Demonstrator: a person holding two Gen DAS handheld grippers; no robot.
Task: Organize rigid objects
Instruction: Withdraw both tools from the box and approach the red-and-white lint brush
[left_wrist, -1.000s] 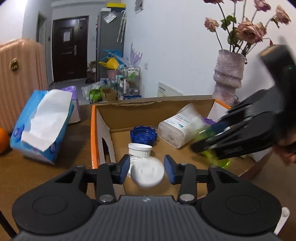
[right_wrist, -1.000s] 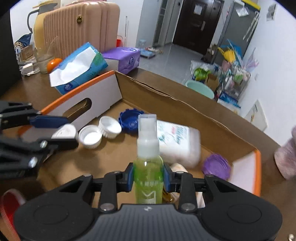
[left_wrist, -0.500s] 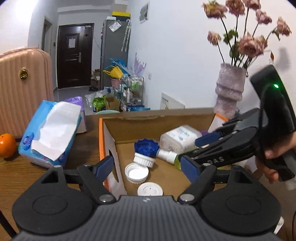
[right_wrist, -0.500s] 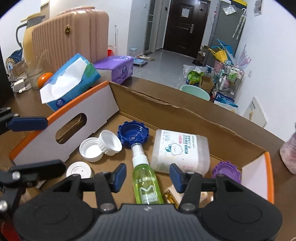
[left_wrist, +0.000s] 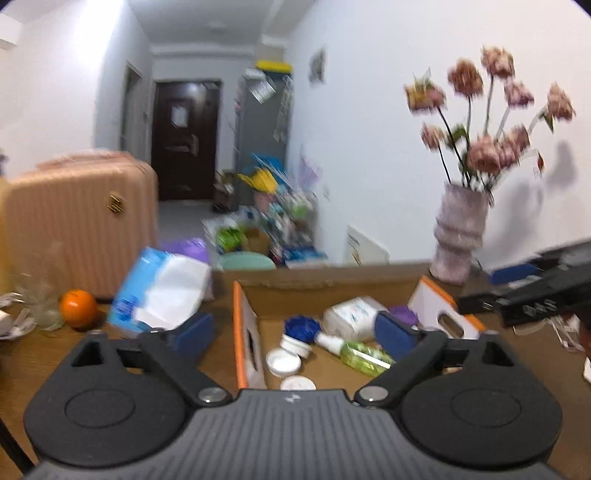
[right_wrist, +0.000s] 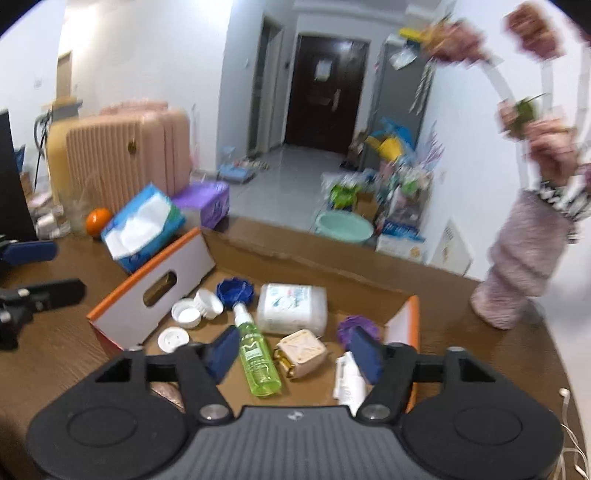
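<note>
The left gripper (left_wrist: 293, 334) has just been opening; its jaws are spread wide, with nothing between them. In the cardboard box (right_wrist: 155, 291) lie the white caps (right_wrist: 186, 313) and the green spray bottle (right_wrist: 256, 360). The right gripper (right_wrist: 293, 354) has also just been opening, and it holds nothing.

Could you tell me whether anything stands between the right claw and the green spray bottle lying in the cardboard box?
Nothing visible does. The green spray bottle lies on its side on the floor of the cardboard box, just beyond the right claw, whose jaws have just been opening and hold nothing. The beige cube lies beside it, not in front.
</note>
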